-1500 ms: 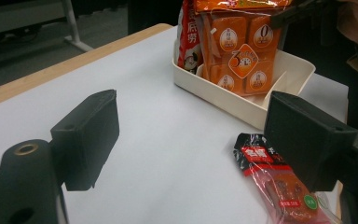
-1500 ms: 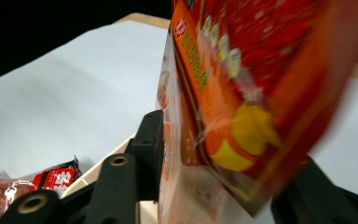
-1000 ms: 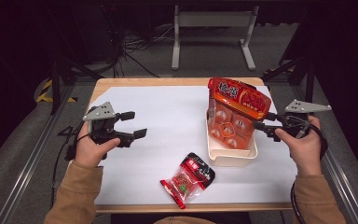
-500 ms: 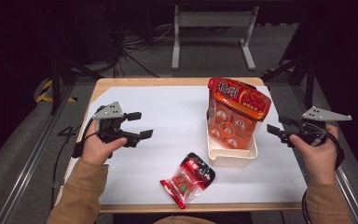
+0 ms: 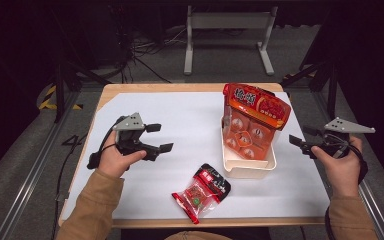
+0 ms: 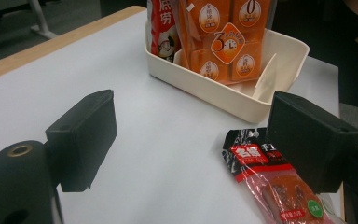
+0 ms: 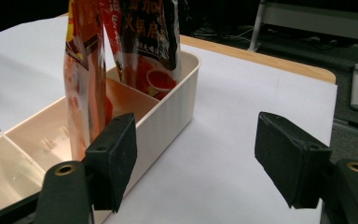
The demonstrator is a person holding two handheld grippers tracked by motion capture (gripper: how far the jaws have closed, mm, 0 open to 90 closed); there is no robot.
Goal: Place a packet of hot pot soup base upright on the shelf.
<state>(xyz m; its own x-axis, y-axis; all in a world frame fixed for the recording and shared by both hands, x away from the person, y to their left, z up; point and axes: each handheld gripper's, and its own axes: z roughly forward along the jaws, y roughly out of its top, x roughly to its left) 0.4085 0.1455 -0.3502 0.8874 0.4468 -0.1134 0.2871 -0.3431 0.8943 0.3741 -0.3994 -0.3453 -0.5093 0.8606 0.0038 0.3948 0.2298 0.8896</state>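
On the left of the white-covered surface (image 5: 190,120), the left claw (image 5: 159,138) hangs a little above the sheet, its jaws spread wide with nothing between them, pointing toward the middle. In the left gripper view its black jaws frame bare white sheet. Near the front edge, between the two hands, a small red-and-black snack packet (image 5: 201,191) lies flat (its clear window shows something reddish inside). Just beyond it to the right sits a cream tray (image 5: 247,169) with dividers, and a large orange snack bag (image 5: 252,117) stands upright in its far end, leaning slightly over the rim. At the right edge of the surface the right claw (image 5: 305,137) is held apart from the tray, jaws likewise wide and empty, aimed toward the tray's side wall.
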